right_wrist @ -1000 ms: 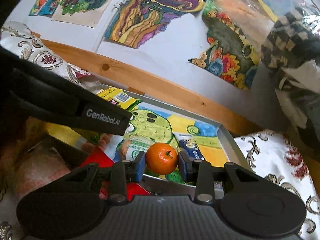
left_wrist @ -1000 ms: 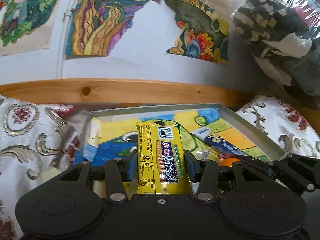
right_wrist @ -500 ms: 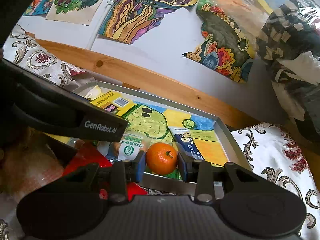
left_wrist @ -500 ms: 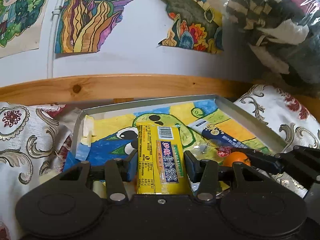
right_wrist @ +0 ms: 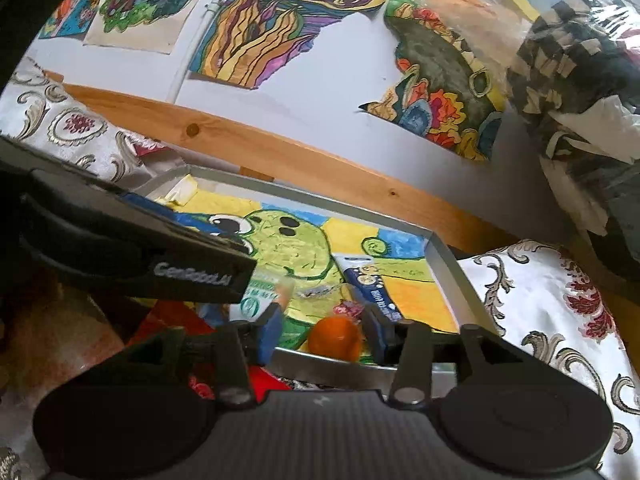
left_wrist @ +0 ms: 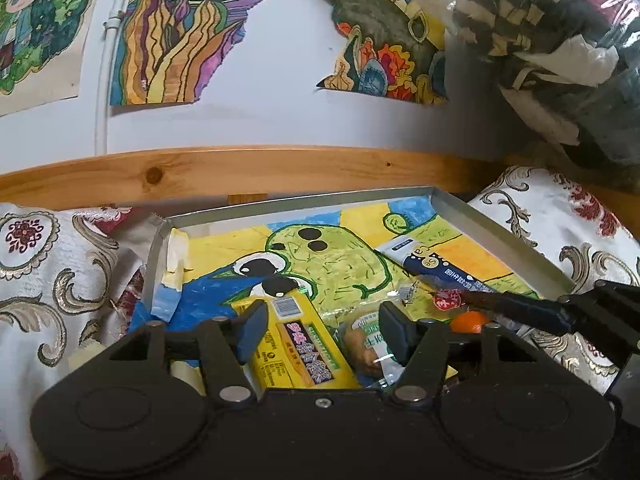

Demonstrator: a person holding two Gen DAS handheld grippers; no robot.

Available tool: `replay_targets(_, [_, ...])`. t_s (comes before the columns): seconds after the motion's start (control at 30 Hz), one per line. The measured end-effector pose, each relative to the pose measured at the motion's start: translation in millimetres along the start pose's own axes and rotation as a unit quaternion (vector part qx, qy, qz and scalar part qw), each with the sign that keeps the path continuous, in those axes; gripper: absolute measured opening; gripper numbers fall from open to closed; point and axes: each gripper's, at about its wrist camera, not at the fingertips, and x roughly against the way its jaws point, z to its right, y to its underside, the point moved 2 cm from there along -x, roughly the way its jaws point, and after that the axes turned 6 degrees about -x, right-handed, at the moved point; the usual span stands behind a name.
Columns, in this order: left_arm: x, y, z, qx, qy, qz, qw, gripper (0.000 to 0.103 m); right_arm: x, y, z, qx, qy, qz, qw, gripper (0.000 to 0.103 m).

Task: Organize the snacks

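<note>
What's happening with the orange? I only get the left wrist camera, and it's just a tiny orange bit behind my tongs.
Observer: In the right wrist view the whole mandarin orange shows. It lies in the metal tray, just inside the near rim, between the right tongs.
Operator: Are they squeezing it?
Observer: No. The right tongs are open, with a clear gap between the orange and the finger on its left.
Operator: Is anything outside the tray?
Observer: Yes, something red lies in front of the near rim. It is partly hidden, so I can't tell what it is.
</note>
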Motion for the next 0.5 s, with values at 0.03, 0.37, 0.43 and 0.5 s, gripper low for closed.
replay_targets(0.03, [2.1,-1.0,-0.6,0.005,0.001,0.001,1.0000,0.068,1.6,-1.6,2.6,-0.004,0.002,0.001,1.000,0.058])
replay_targets(0.37, [51.4,-29.4,-5.7,0.028,-0.034,0.050,0.9978,0.098,35.6,-23.4,44.1,-0.068,0.012,0.017,0.997,0.089])
replay_targets(0.43, [62.2,-35.7,-5.7,0.030,-0.041,0.054,0.9972,0.100,44.9,-28.4,51.1,-0.079,0.009,0.026,0.996,0.092])
replay_targets(0.5, [73.8,-41.0,-5.3,0.032,-0.047,0.056,0.9968,0.102,54.3,-33.0,56.4,-0.087,0.007,0.035,0.996,0.097])
